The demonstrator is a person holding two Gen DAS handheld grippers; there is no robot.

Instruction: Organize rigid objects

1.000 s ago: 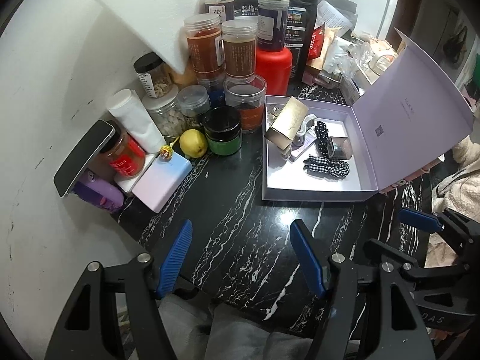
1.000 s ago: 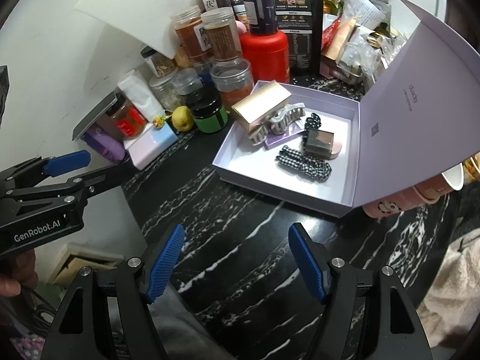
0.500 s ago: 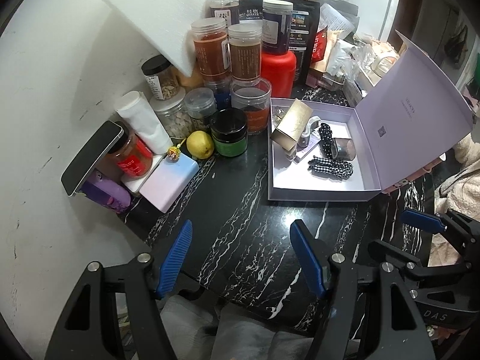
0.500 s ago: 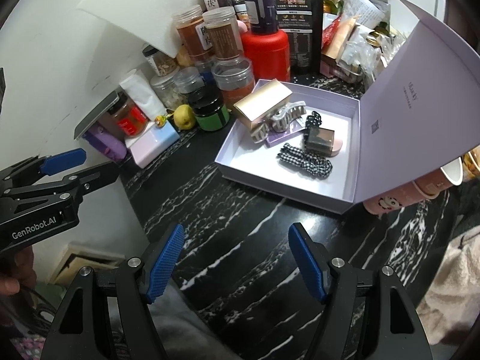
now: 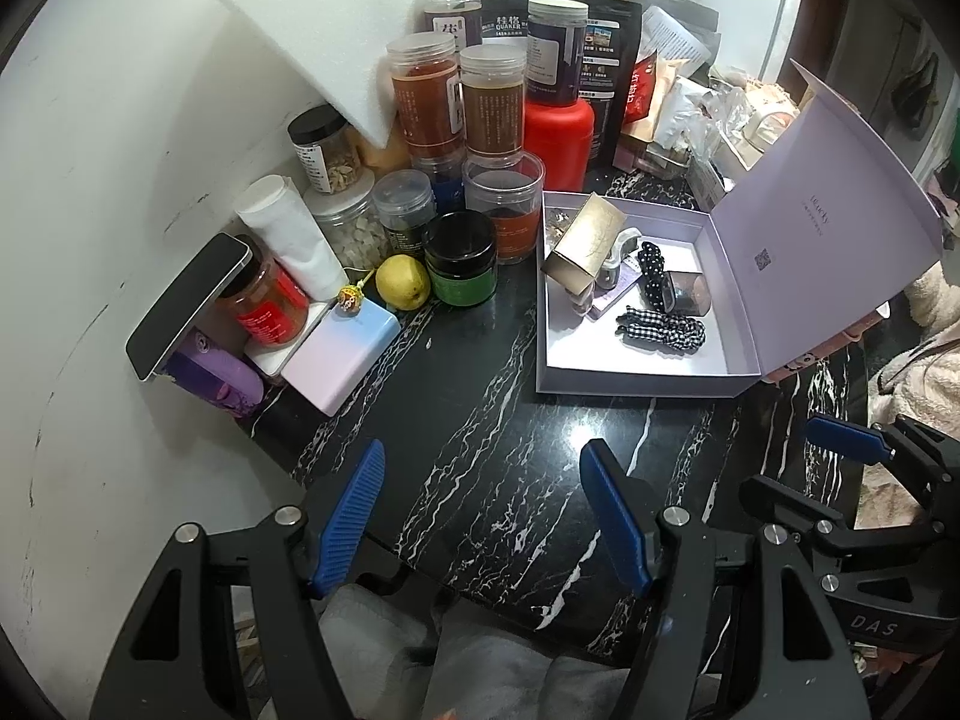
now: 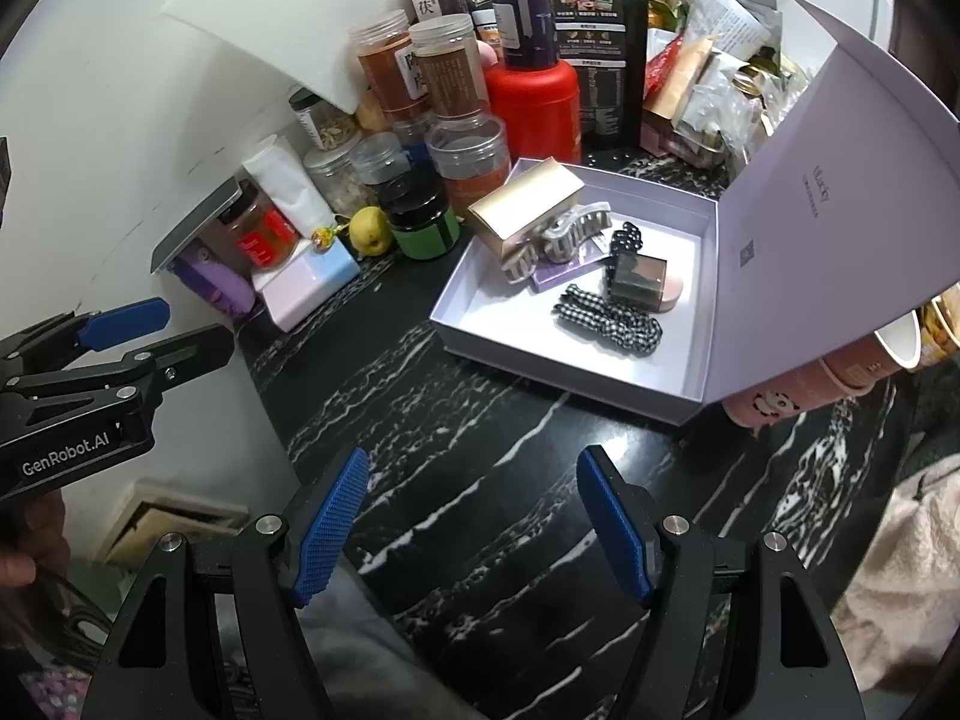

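Jars, tins and a yellow fruit (image 5: pixel 402 281) crowd the back of a black marble table (image 5: pixel 468 420) in the left wrist view, with an open lilac box (image 5: pixel 636 384) ahead and to the right. The left gripper (image 5: pixel 483 510) hangs over bare marble, jaws spread and empty, touching nothing. Inside the box a gold carton (image 5: pixel 585 240) leans on the far-left corner, its long axis running from the near rim toward the jars.

Seen from the right wrist, the box (image 6: pixel 558 378) lies straight ahead, well clear of the fingertips, its lid (image 6: pixel 828 192) raised on the right. The right gripper (image 6: pixel 474 516) also stands spread over the tabletop and grips nothing. The carton (image 6: pixel 525 204) rests above a grey hair claw (image 6: pixel 564 240); a checked scrunchie (image 6: pixel 606 318) lies nearer. The left gripper (image 6: pixel 120 324) shows at the frame's left edge. Judged from both views, the right hand has the more direct line to the box.
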